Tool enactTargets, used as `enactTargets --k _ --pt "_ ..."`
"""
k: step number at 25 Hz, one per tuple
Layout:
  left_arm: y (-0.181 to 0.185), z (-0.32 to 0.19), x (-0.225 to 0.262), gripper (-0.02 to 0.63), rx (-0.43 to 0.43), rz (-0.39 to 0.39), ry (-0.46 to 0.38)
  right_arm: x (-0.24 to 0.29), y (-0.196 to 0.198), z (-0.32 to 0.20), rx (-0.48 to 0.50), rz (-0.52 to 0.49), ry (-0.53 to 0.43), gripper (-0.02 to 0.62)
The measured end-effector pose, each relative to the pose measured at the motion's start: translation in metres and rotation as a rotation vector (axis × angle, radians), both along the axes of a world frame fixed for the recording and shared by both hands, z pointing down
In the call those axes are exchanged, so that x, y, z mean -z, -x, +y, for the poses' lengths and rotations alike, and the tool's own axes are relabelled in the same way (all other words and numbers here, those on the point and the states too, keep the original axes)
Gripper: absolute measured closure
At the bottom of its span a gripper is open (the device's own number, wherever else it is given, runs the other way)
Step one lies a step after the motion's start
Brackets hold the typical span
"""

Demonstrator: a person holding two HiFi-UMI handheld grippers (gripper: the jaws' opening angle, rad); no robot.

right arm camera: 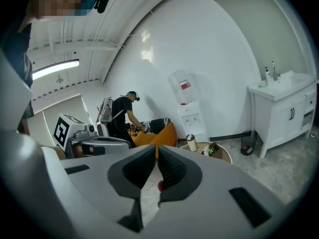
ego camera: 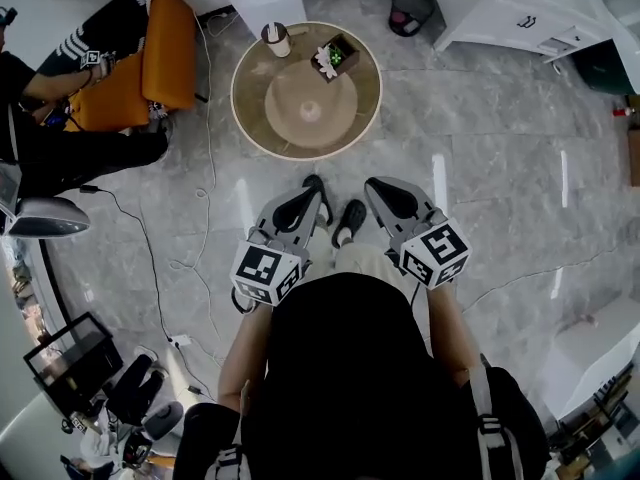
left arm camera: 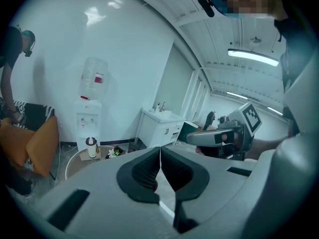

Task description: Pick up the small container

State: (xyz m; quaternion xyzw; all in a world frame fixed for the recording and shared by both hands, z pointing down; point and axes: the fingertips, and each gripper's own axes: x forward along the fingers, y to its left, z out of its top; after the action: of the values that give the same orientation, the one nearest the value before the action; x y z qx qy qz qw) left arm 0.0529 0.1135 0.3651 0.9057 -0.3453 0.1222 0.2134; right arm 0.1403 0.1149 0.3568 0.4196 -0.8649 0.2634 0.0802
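So a round tan table (ego camera: pixel 250 108) is set on the grey marbled floor (ego camera: pixel 480 168), a small container (ego camera: pixel 276 39) and a potted plant (ego camera: pixel 335 56) are parked near its far edge, and a thin cable (ego camera: pixel 212 128) is trailed across the floor beside it.

orange chair (ego camera: pixel 170 48), beige table (ego camera: pixel 250 108), white small container (ego camera: pixel 277 39), grey veined floor (ego camera: pixel 500 168), black-and-white marker cubes (ego camera: pixel 266 271).

Round table (ego camera: pixel 352 118); potted plant (ego camera: pixel 336 57) on its far side; orange chair (ego camera: pixel 165 53) left; white cabinet (ego camera: pixel 500 8) right.
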Motion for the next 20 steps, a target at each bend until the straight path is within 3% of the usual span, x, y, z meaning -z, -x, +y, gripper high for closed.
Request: enactTargets --k 3,8,14,16,20 --pt "-0.003 -0.013 -0.012 0.584 0.006 0.006 0.014 -0.011 -0.003 -0.014 0.004 -0.001 0.011 0.551" --pt "-0.004 -0.042 -0.023 0.584 -0.008 -0.004 0.013 -0.019 -0.005 -0.043 -0.004 -0.014 0.022 0.567" --pt "0.006 -0.095 -0.036 0.584 -0.004 -0.009 0.024 -0.033 0.014 -0.092 0.048 0.084 0.045 0.58" --pt "0.01 -0.11 -0.044 0.584 -0.005 -0.012 0.025 -0.044 0.02 -0.109 0.062 0.118 0.05 0.53" --pt "0.024 -0.134 -0.066 0.584 -0.016 -0.003 0.047 -0.081 0.042 -0.135 0.108 0.164 0.096 0.509"
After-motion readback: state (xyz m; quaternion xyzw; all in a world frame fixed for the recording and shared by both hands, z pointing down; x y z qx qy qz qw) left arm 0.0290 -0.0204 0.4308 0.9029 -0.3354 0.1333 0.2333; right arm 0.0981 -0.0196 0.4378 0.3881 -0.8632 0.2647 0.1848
